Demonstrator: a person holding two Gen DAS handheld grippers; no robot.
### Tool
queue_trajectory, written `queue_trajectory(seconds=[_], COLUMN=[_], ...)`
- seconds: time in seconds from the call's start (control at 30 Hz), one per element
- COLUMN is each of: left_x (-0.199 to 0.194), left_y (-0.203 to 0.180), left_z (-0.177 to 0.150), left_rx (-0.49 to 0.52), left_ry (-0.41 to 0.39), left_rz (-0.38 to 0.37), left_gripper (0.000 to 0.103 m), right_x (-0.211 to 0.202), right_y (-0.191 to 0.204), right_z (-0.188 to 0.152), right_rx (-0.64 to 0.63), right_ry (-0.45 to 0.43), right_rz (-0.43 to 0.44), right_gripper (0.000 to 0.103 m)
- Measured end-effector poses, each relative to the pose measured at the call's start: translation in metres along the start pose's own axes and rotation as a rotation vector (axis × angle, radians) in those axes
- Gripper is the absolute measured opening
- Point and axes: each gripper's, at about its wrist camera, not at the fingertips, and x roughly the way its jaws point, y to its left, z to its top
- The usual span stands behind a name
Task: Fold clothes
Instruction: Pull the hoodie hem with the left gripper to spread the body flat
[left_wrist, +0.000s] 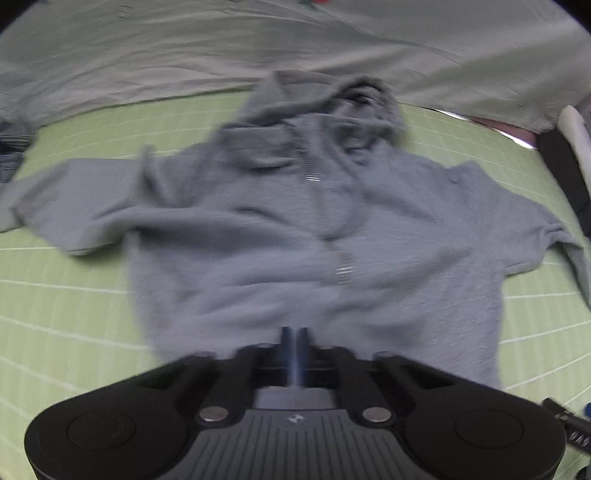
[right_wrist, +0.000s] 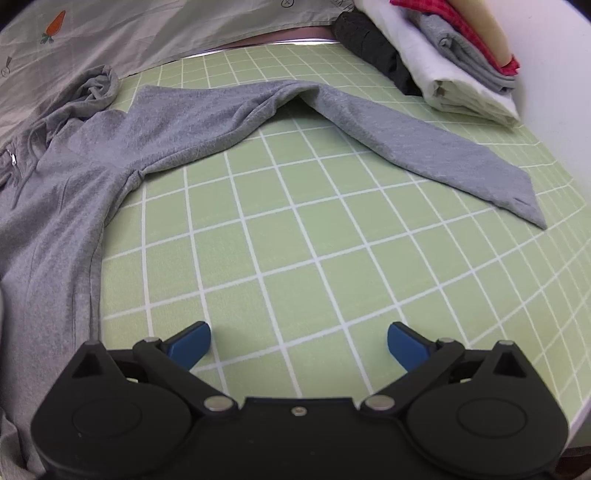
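The grey hoodie (left_wrist: 295, 229) lies spread on the green-gridded desk (right_wrist: 332, 258), hem nearest the left tool (left_wrist: 294, 334), whose fingers are pinched together at it, while the right tool (right_wrist: 299, 339), spread wide and empty, sits nearer the outstretched sleeve (right_wrist: 424, 147).

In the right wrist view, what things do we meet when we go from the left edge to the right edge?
Grey hoodie body → its hood → the bent sleeve on the green checked mat → the stack of folded clothes.
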Motion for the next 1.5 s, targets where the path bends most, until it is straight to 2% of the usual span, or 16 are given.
queue_trajectory(seconds=[0.2, 0.27, 0.33, 0.37, 0.5, 0.73, 0.83, 0.93, 1.1, 1.17, 1.2, 1.23, 1.27, 1.33, 1.4, 1.5], left_x=[-0.03, -0.036, -0.038, -0.04, -0.041, -0.028, -0.013, 0.004, 0.036, 0.047, 0.05, 0.052, 0.054, 0.053, 0.05, 0.033], left_y=[0.082, 0.095, 0.097, 0.097, 0.079, -0.008, -0.04, -0.061, -0.082, -0.084, -0.084, -0.082, -0.079, -0.072, -0.058, -0.029], left_z=[-0.033, -0.039, -0.038, -0.037, -0.024, 0.008, 0.018, 0.024, 0.031, 0.032, 0.031, 0.031, 0.03, 0.031, 0.033, 0.035], left_rx=[-0.155, -0.176, -0.171, -0.168, -0.123, 0.116, 0.202, 0.245, 0.307, 0.326, 0.331, 0.333, 0.333, 0.328, 0.285, 0.197], left_ry=[0.002, -0.005, -0.013, -0.018, -0.039, -0.051, -0.028, 0.007, 0.063, 0.08, 0.084, 0.084, 0.082, 0.067, 0.076, 0.079], left_rz=[0.007, 0.012, 0.007, 0.004, -0.056, -0.165, -0.191, -0.188, -0.156, -0.141, -0.13, -0.117, -0.103, -0.088, -0.128, -0.166], left_gripper=[0.001, 0.011, 0.04, 0.043, 0.067, 0.08, 0.08, 0.08, 0.08, 0.077, 0.069, 0.056, 0.049, 0.02, 0.007, 0.004], right_x=[-0.021, -0.028, -0.035, -0.038, -0.05, -0.046, -0.041, -0.035, -0.019, -0.011, -0.009, -0.008, -0.006, -0.005, -0.005, -0.005], right_y=[0.023, 0.035, 0.045, 0.05, 0.057, 0.041, 0.032, 0.026, 0.015, 0.011, 0.011, 0.01, 0.01, 0.011, 0.013, 0.014], right_z=[-0.016, -0.021, -0.026, -0.029, -0.037, -0.036, -0.032, -0.028, -0.022, -0.018, -0.017, -0.015, -0.014, -0.012, -0.011, -0.01], right_rx=[0.006, -0.011, -0.022, -0.022, -0.006, 0.094, 0.125, 0.146, 0.169, 0.179, 0.185, 0.191, 0.197, 0.192, 0.186, 0.176], right_ry=[-0.025, -0.04, -0.05, -0.053, -0.065, -0.057, -0.049, -0.036, 0.003, 0.02, 0.023, 0.024, 0.024, 0.021, 0.018, 0.022], right_rz=[-0.003, -0.005, -0.012, -0.016, -0.011, -0.058, -0.071, -0.081, -0.102, -0.111, -0.11, -0.107, -0.105, -0.104, -0.103, -0.105], right_gripper=[0.103, 0.103, 0.103, 0.103, 0.103, 0.103, 0.103, 0.103, 0.103, 0.103, 0.103, 0.103, 0.103, 0.103, 0.103, 0.103])
